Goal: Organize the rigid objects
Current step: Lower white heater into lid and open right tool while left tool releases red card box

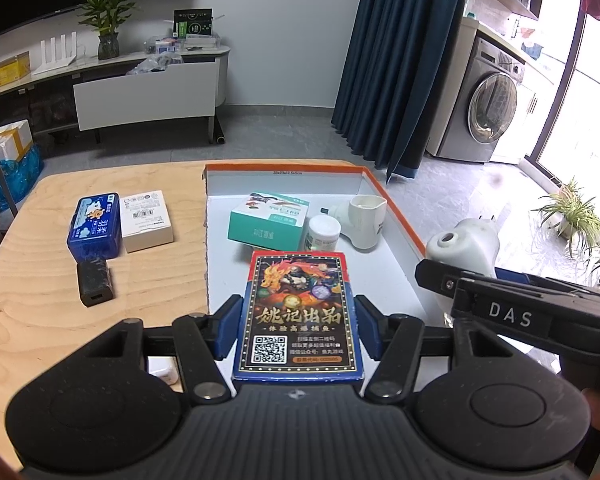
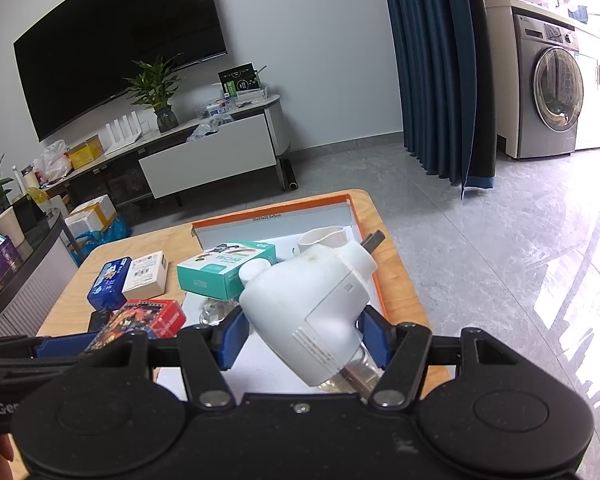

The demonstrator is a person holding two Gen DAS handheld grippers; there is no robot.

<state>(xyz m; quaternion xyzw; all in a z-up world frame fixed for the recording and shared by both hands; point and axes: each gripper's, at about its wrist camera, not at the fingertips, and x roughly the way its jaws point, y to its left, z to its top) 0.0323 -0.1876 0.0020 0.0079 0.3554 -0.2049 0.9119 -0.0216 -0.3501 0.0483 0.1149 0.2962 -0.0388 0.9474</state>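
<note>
My left gripper [image 1: 298, 322] is shut on a red and blue card box [image 1: 298, 312] with dragon art, held upright over the near end of the white tray with the orange rim [image 1: 384, 276]. My right gripper [image 2: 304, 332] is shut on a white plug-in device [image 2: 312, 308] with a clear bottle at its base, held tilted above the tray [image 2: 268, 208]. In the left wrist view that device [image 1: 466, 244] hangs at the tray's right edge. The tray holds a teal box [image 1: 266, 226], a white jar [image 1: 322, 234] and another white plug device [image 1: 362, 216].
On the wooden table [image 1: 60, 320] left of the tray lie a blue tin [image 1: 95, 226], a white carton [image 1: 146, 220] and a black power bank [image 1: 95, 282]. A small white object [image 1: 164, 372] sits under my left gripper. A TV cabinet, curtain and washing machine stand beyond.
</note>
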